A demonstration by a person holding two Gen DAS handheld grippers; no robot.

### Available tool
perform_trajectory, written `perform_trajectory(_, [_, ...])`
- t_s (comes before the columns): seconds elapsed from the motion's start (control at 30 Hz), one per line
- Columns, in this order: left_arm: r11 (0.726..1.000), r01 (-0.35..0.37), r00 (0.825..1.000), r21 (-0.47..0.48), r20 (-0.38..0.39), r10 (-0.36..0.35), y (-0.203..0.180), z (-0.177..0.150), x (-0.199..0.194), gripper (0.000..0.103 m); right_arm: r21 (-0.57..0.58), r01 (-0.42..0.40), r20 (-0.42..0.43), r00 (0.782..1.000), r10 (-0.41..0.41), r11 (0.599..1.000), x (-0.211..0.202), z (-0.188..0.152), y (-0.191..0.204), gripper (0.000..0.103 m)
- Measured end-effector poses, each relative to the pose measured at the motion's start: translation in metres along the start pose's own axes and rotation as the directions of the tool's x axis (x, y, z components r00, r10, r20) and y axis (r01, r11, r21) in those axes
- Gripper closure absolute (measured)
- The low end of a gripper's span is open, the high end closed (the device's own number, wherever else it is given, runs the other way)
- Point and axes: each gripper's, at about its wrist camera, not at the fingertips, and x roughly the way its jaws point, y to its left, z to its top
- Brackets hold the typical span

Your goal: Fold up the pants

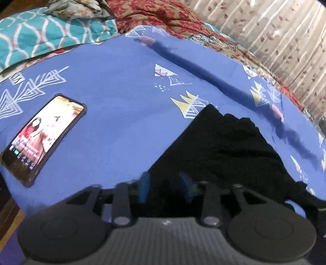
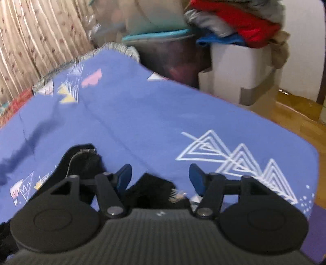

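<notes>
The blue patterned bedsheet [image 1: 114,85] lies broad and bare between the lit black smartphone [image 1: 43,136] far to the left and the black crumpled pants [image 1: 224,146], leaving passage there. Beyond it, a teal patterned pillow [image 1: 46,34] and a red floral blanket [image 1: 163,18] close the far side. Off the bed's corner, a white plastic bin [image 2: 240,73] heaped with clothes and a dark tub [image 2: 171,59] stand close beside the edge.
</notes>
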Motion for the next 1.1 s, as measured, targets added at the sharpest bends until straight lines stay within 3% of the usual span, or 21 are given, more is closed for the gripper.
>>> perform_trajectory(0.03, [1.0, -0.006, 1.0, -0.002, 0.007, 0.006, 0.001, -0.002, -0.003, 0.047, 0.052, -0.039, 0.022, 0.999, 0.038, 0.998, -0.011, -0.004, -0.017, 0.038])
perform_trajectory(0.1, [1.0, -0.01, 1.0, 0.0, 0.005, 0.01, 0.004, -0.004, -0.004, 0.042, 0.137, -0.102, 0.052, 0.994, 0.096, 0.985, -0.032, -0.021, -0.05, 0.038])
perform_trajectory(0.17, [1.0, 0.001, 1.0, -0.005, -0.014, -0.001, 0.008, -0.005, -0.001, 0.025, 0.158, -0.127, 0.063, 0.991, 0.118, 0.979, -0.051, -0.043, -0.069, 0.037])
perform_trajectory(0.23, [0.999, 0.009, 0.999, -0.031, -0.035, -0.01, 0.009, -0.003, 0.004, 0.018, 0.179, -0.157, 0.034, 0.988, 0.153, 0.971, -0.062, -0.065, -0.079, 0.037])
perform_trajectory(0.37, [0.995, 0.019, 0.998, -0.1, -0.054, -0.024, 0.006, 0.003, 0.015, 0.018, 0.209, -0.178, -0.037, 0.981, 0.19, 0.962, -0.053, -0.082, -0.071, 0.036])
perform_trajectory(0.4, [0.994, 0.016, 0.998, -0.11, -0.055, -0.022, 0.004, 0.003, 0.016, 0.023, 0.216, -0.184, -0.04, 0.98, 0.197, 0.959, -0.049, -0.082, -0.068, 0.036])
perform_trajectory(0.47, [0.993, 0.002, 0.998, -0.119, -0.063, -0.009, 0.0, 0.003, 0.016, 0.065, 0.251, -0.197, -0.05, 0.975, 0.216, 0.948, -0.035, -0.08, -0.06, 0.041])
perform_trajectory(0.5, [0.993, 0.0, 0.997, -0.121, -0.073, -0.009, 0.001, 0.002, 0.017, 0.077, 0.266, -0.203, -0.067, 0.971, 0.228, 0.942, -0.027, -0.078, -0.054, 0.05])
perform_trajectory(0.53, [0.991, 0.004, 0.996, -0.133, -0.084, -0.015, 0.003, 0.002, 0.018, 0.087, 0.272, -0.202, -0.096, 0.967, 0.235, 0.941, -0.019, -0.076, -0.051, 0.092])
perform_trajectory(0.6, [0.986, 0.01, 0.997, -0.169, -0.075, -0.023, 0.008, 0.003, 0.013, 0.091, 0.29, -0.174, -0.122, 0.969, 0.217, 0.941, -0.019, -0.068, -0.048, 0.093])
perform_trajectory(0.67, [0.985, 0.025, 0.999, -0.171, -0.043, -0.033, 0.011, 0.005, -0.001, 0.092, 0.309, -0.199, -0.016, 0.977, 0.214, 0.93, -0.05, -0.056, -0.054, 0.094])
perform_trajectory(0.73, [0.987, 0.044, 0.999, -0.155, -0.018, -0.048, 0.012, 0.008, -0.018, 0.092, 0.336, -0.212, 0.053, 0.977, 0.206, 0.918, -0.08, -0.046, -0.068, 0.094])
perform_trajectory(0.8, [0.989, 0.047, 0.998, -0.142, -0.025, -0.051, 0.013, 0.011, -0.028, 0.092, 0.319, -0.161, 0.089, 0.986, 0.139, 0.934, -0.104, -0.042, -0.08, 0.094])
perform_trajectory(0.9, [0.995, 0.01, 0.997, -0.096, -0.074, -0.017, 0.011, 0.003, -0.025, 0.091, 0.21, 0.0, 0.003, 1.0, -0.001, 0.978, -0.098, -0.049, -0.085, 0.088])
perform_trajectory(0.97, [0.998, -0.048, 0.991, -0.039, -0.124, 0.043, 0.007, -0.007, -0.016, 0.083, 0.176, 0.115, -0.101, 0.99, -0.098, 0.978, -0.082, -0.061, -0.089, 0.06])
perform_trajectory(1.03, [0.999, -0.038, 0.991, -0.024, -0.125, 0.035, 0.011, -0.012, -0.021, 0.076, 0.239, 0.163, -0.082, 0.986, -0.148, 0.957, -0.09, -0.069, -0.1, 0.039])
perform_trajectory(1.1, [1.0, -0.01, 0.995, -0.024, -0.098, 0.008, 0.022, -0.011, -0.039, 0.066, 0.318, 0.167, -0.052, 0.986, -0.158, 0.933, -0.106, -0.068, -0.112, 0.041])
